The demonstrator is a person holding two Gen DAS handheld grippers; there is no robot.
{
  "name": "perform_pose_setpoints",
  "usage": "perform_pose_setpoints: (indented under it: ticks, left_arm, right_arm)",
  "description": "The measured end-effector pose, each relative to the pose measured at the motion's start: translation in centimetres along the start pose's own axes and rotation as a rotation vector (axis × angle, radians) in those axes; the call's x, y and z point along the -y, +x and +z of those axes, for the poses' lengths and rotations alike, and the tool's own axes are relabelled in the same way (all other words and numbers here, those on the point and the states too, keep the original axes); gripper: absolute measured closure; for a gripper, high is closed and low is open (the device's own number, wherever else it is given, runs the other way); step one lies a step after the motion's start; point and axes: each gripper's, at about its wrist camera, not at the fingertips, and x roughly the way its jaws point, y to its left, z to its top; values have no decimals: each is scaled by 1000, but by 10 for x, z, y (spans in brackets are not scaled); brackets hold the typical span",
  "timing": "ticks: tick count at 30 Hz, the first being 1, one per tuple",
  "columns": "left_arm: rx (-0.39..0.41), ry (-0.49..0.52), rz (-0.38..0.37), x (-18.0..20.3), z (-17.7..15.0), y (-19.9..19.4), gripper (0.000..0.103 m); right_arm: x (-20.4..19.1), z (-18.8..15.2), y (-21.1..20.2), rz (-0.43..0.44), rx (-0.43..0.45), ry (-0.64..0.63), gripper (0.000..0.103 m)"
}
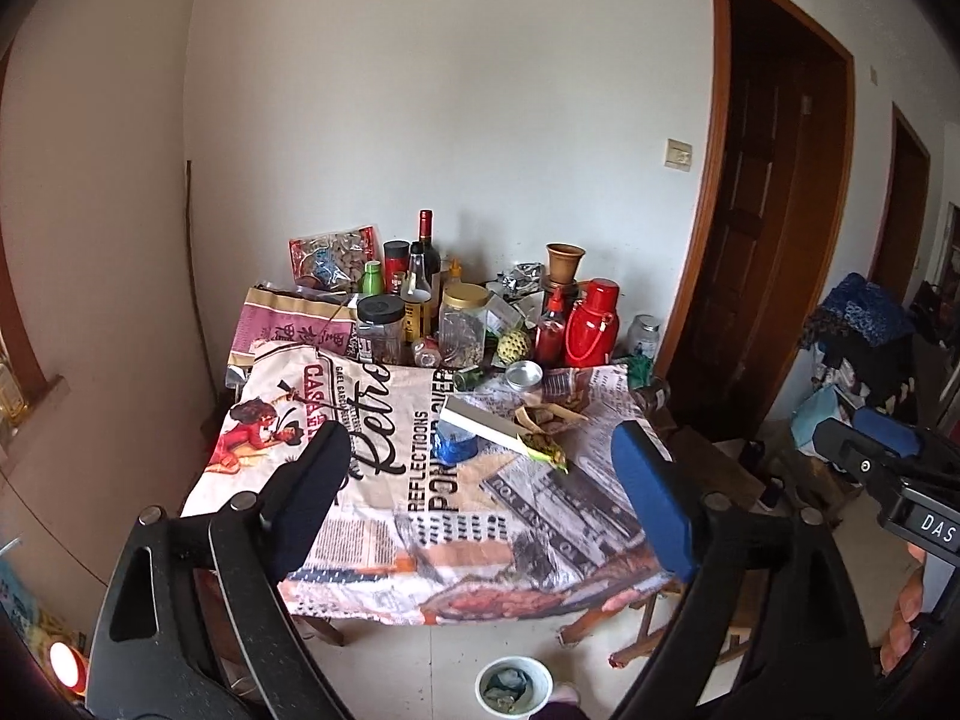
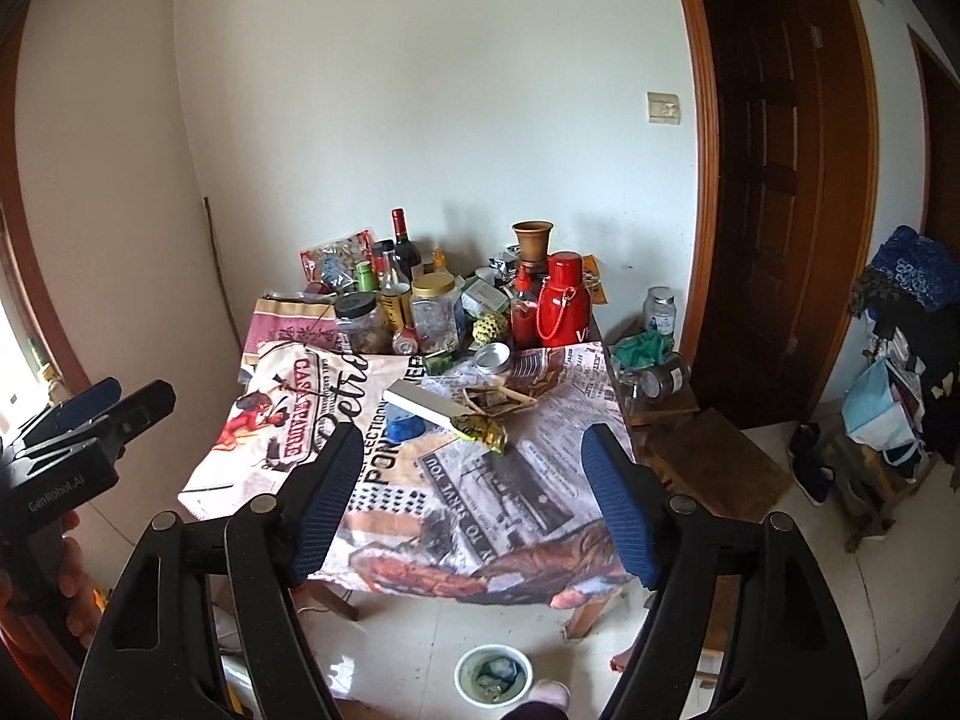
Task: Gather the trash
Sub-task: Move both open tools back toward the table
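Note:
A crumpled green and yellow wrapper (image 1: 543, 455) (image 2: 480, 429) lies mid-table on the printed cloth (image 1: 384, 516) (image 2: 528, 480). A long pale box (image 1: 480, 423) (image 2: 420, 402) rests across a crushed blue piece (image 1: 453, 449) (image 2: 401, 425). Behind them sits a brown paper scrap pile (image 1: 549, 414) (image 2: 498, 399). On the floor in front stands a white cup (image 1: 514, 687) (image 2: 493, 675) with crumpled waste inside. My left gripper (image 1: 480, 429) and right gripper (image 2: 474, 433) hover above the table's near edge. Both are open, with nothing between their fingers.
Jars, bottles, a red flask (image 1: 591, 324) (image 2: 561, 306) and snack bags crowd the table's back by the wall. Low wooden stools (image 2: 714, 462) stand right of the table. A dark doorway (image 2: 774, 180) and piled bags (image 2: 900, 360) lie further right.

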Motion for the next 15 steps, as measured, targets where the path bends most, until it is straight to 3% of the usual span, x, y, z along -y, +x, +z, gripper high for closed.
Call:
perform_pose_setpoints:
  ticks: [10, 15]
  left_arm:
    - [-34, -70, 105, 27, 51, 96, 14]
    - [-48, -107, 162, 32, 61, 134, 14]
  right_arm:
    - [51, 53, 89, 112, -64, -26, 31]
    - [64, 66, 137, 145, -128, -117, 31]
